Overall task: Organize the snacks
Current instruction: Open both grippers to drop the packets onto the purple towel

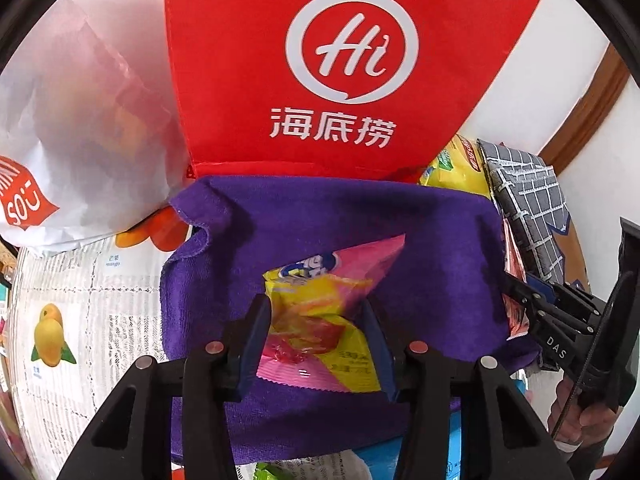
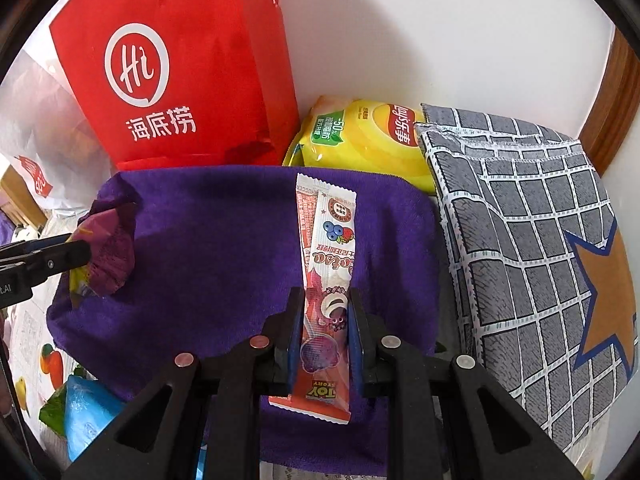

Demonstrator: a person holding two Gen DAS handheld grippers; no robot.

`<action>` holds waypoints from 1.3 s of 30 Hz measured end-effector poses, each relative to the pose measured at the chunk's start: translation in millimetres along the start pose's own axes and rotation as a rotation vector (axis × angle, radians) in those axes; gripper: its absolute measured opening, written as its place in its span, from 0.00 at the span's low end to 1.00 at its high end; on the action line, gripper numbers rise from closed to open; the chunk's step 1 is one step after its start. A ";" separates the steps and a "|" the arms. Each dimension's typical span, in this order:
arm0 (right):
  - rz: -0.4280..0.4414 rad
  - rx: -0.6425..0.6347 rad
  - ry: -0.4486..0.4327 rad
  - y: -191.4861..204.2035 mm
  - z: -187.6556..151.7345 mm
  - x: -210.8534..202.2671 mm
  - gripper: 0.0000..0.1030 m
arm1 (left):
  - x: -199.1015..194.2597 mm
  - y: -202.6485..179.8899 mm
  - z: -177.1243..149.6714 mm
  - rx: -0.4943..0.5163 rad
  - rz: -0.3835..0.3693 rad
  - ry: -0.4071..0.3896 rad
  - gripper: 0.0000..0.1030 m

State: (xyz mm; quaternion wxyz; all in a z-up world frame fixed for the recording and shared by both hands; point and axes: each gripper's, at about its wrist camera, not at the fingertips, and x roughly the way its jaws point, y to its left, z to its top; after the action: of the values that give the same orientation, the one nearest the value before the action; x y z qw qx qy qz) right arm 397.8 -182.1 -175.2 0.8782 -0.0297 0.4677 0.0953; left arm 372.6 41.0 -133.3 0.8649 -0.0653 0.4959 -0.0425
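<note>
My left gripper [image 1: 316, 304] is shut on a pink and yellow snack packet [image 1: 344, 268], held just above a purple towel [image 1: 440, 240]. In the right wrist view this gripper [image 2: 80, 252] enters from the left, with the packet's [image 2: 108, 248] crumpled back showing over the towel's [image 2: 208, 248] left edge. My right gripper [image 2: 325, 294] is shut on a long, narrow Toy Story wafer packet [image 2: 330, 232], which points away from me over the towel's middle. The right gripper [image 1: 520, 288] also appears at the right edge of the left wrist view.
A red bag [image 2: 180, 80] stands behind the towel against a white wall. A yellow chips bag [image 2: 360, 136] lies beside it, and a grey checked cushion [image 2: 520, 240] sits right. A white plastic bag [image 1: 72, 140] sits left on a fruit-print tablecloth [image 1: 60, 320]. A blue packet [image 2: 88, 412] lies near-left.
</note>
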 end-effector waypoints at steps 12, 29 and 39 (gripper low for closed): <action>-0.011 0.006 0.003 -2.6 -0.3 -2.1 0.22 | -8.5 -0.9 2.6 -0.002 -0.020 -0.013 0.48; -0.034 0.078 -0.104 -1.2 -13.3 -88.7 0.56 | -56.9 -23.0 -3.0 0.050 -0.009 -0.094 0.62; -0.057 0.133 -0.183 -0.6 -44.1 -147.9 0.56 | -109.7 -44.8 -22.0 0.108 -0.020 -0.184 0.62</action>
State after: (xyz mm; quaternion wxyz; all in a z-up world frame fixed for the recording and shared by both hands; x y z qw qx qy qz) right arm 281.5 -209.5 -77.7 0.9197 0.0241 0.3897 0.0414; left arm 297.8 10.3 -43.9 0.9086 -0.0274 0.4106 -0.0717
